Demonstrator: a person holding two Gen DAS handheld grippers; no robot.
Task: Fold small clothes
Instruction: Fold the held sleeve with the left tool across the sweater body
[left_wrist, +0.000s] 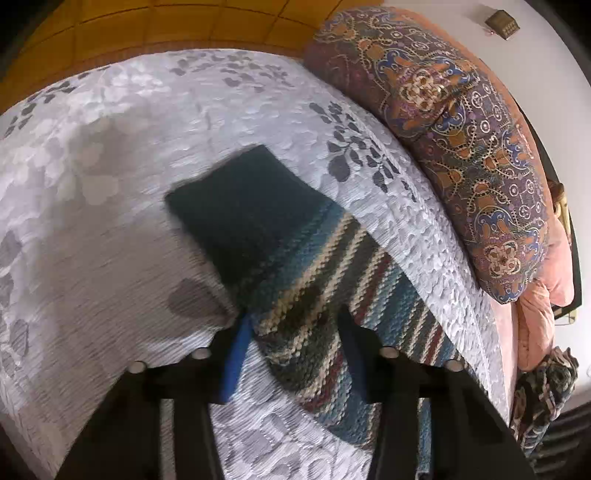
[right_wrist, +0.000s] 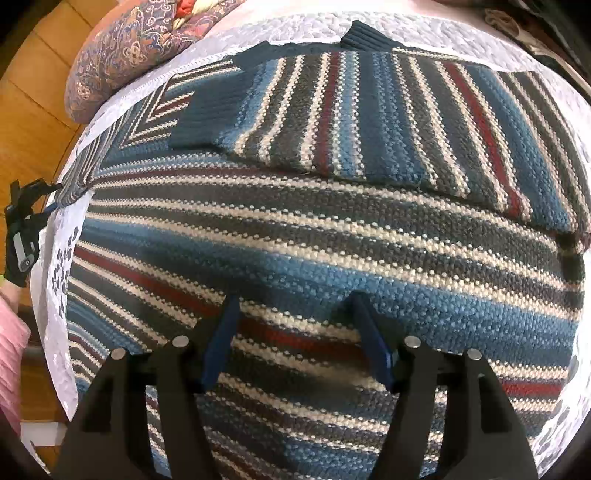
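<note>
Here the striped sweater (right_wrist: 332, 229) lies flat on the bed's white coverlet (left_wrist: 110, 184), one sleeve already folded across its body. Left claw (left_wrist: 295, 325) straddles the other sleeve (left_wrist: 295, 258), jaws wide, sleeve running straight ahead toward its dark cuff (left_wrist: 240, 206). Right claw (right_wrist: 295, 314) hovers wide over the body, empty. Left is nearer for this fold.

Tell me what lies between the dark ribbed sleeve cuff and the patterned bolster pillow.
Only bare white embossed bedspread with grey leaf print separates the dark ribbed sleeve cuff from the patterned bolster pillow; the left wrist view shows it.
</note>
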